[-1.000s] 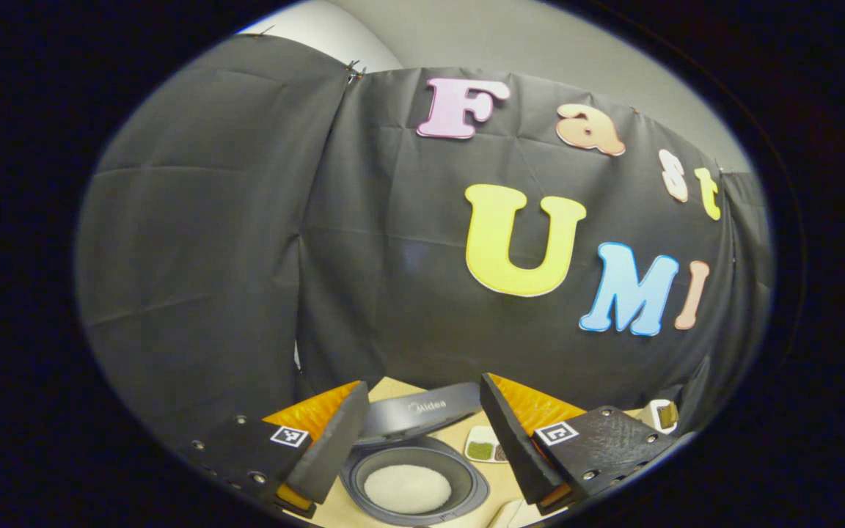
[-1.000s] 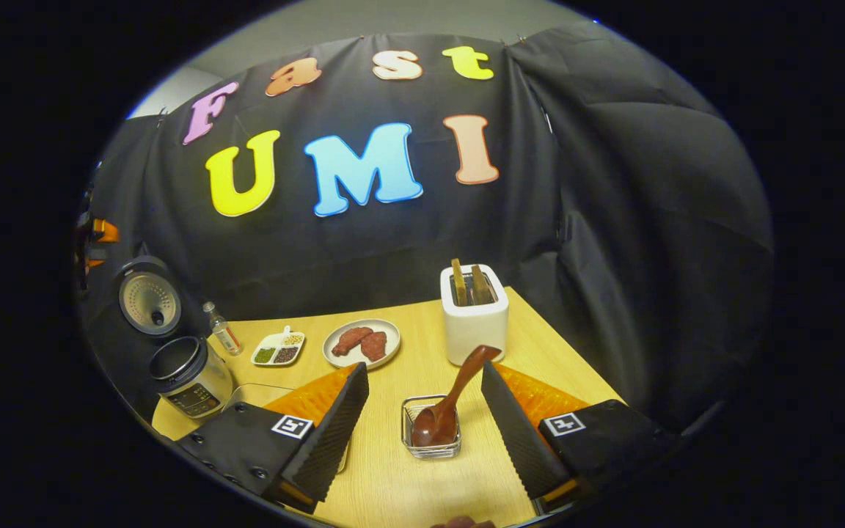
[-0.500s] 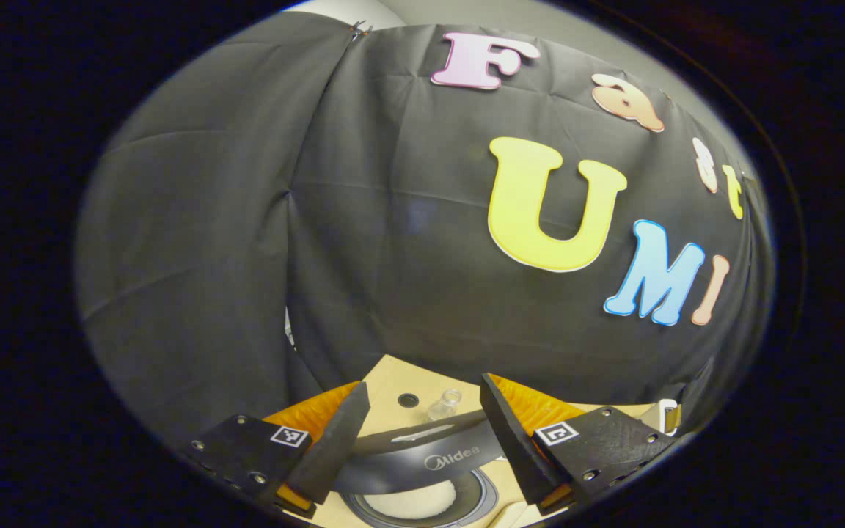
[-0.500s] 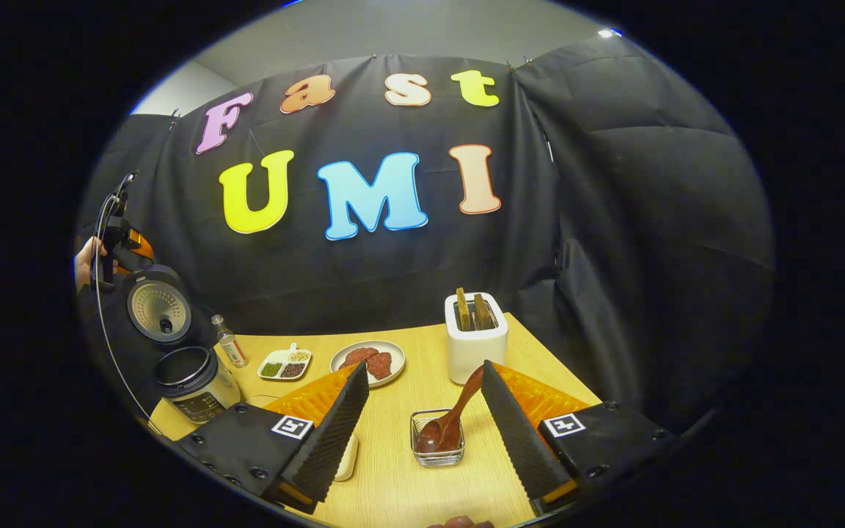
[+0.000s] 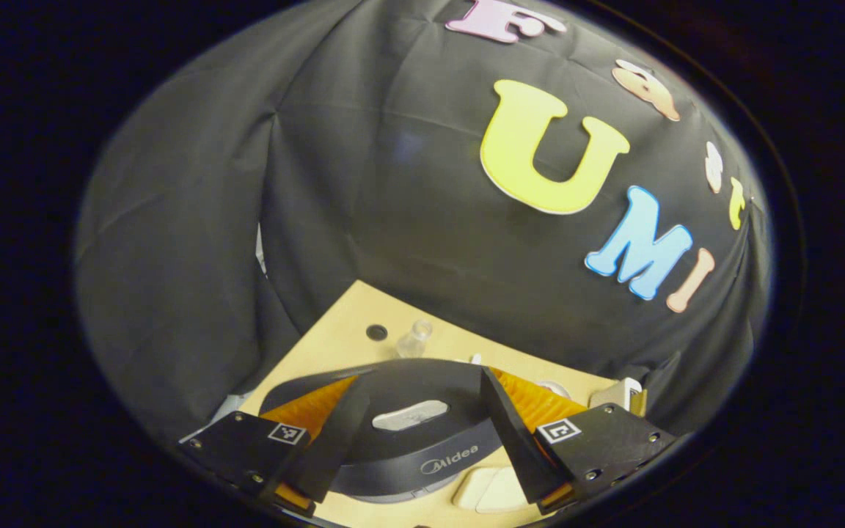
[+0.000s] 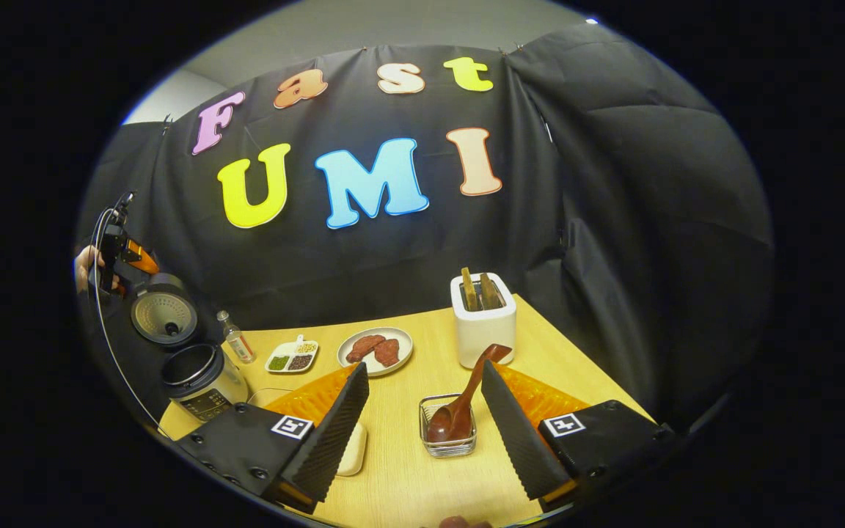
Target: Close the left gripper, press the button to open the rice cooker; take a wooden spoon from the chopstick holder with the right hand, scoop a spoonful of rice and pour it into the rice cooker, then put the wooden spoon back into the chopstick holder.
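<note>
— At the worktop's (image 6: 408, 484) left edge, where does the job stand?

— By my reading the opening step is done: the rice cooker (image 6: 199, 378) stands with its lid (image 6: 164, 319) swung upright. The left gripper (image 5: 422, 380) is up at that lid, fingers spread, gripping nothing. From the left gripper view I cannot tell whether they touch it.

— And the right side?

— The right gripper (image 6: 424, 369) hangs over the near edge, jaws wide and empty. The wooden spoon (image 6: 466, 400) sits in the chopstick holder (image 6: 450, 429) between the 2 fingers as seen, clear of both. That fits either a spoon not yet taken or one already returned; I cannot see into the pot to settle it.

— If it is untaken, what next?

— I'd bring the fingers down along the handle, which leans up toward the far right, and pinch it above the holder's rim, then lift straight so the little basket doesn't tip.

— Containers, left to right?

— Cooker first, contents hidden. Behind it a small clear bottle (image 6: 235, 345). Next a white divided dish (image 6: 290, 357) holding green, dark and pale grains. Then a round plate (image 6: 375, 350) with 2 reddish-brown pieces. Toward the near edge a cream dish (image 6: 355, 449), half hidden by a finger, contents unclear. Then the wire holder, with the spoon's bowl down inside. Near the far right corner a white box (image 6: 483, 330) has 2 brown slabs standing in its slots.
</note>
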`<control>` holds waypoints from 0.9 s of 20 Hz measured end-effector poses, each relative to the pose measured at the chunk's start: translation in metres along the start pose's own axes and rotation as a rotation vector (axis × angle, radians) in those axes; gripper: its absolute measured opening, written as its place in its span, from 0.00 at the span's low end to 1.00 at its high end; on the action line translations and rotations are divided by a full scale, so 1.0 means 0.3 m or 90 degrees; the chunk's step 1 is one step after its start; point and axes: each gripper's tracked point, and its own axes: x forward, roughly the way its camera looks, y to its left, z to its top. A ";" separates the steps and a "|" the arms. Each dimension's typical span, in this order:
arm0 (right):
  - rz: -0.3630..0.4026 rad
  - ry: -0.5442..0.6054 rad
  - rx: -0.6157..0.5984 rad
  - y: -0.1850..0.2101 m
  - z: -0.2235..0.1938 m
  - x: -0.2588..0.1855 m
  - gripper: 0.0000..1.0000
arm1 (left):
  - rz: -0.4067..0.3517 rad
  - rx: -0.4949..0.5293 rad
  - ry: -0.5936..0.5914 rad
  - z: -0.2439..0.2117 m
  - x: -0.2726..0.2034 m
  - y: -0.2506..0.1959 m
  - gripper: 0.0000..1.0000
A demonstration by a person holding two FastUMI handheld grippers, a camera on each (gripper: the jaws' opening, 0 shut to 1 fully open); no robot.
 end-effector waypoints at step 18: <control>0.026 0.049 -0.002 -0.084 -0.099 0.082 0.98 | 0.066 0.127 0.192 -0.561 0.135 0.005 0.99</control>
